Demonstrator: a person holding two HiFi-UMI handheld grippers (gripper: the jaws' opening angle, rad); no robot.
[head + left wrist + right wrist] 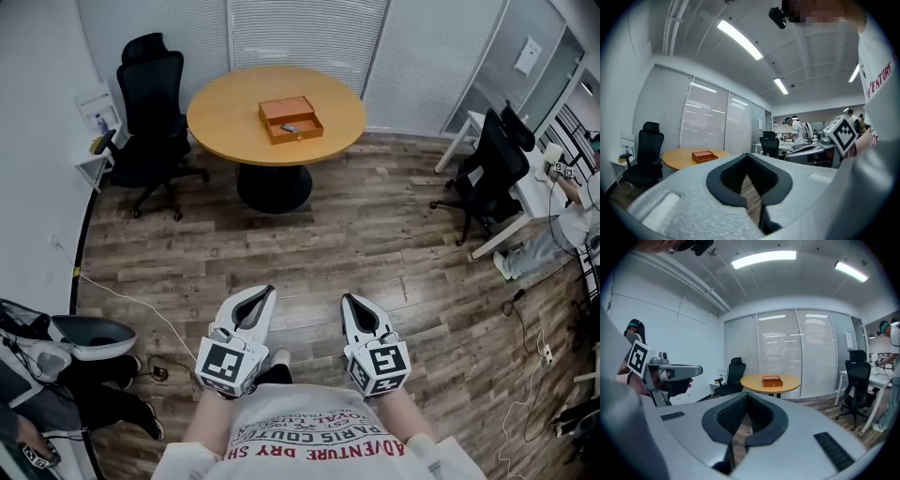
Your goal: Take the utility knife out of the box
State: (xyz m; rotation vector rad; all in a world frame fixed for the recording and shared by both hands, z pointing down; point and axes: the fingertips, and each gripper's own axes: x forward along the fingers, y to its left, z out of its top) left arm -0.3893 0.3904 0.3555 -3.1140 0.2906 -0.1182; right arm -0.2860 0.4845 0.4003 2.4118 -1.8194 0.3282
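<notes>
An open brown wooden box sits on a round wooden table far across the room. A small dark utility knife lies inside the box. My left gripper and right gripper are held side by side close to my body, both pointing toward the table. Each is shut with nothing between its jaws. The left gripper view shows the box small and far beyond the left gripper. In the right gripper view the box stands above the right gripper.
A black office chair stands left of the table, another at a white desk on the right. Cables trail over the wood floor at left. People work at desks in the background.
</notes>
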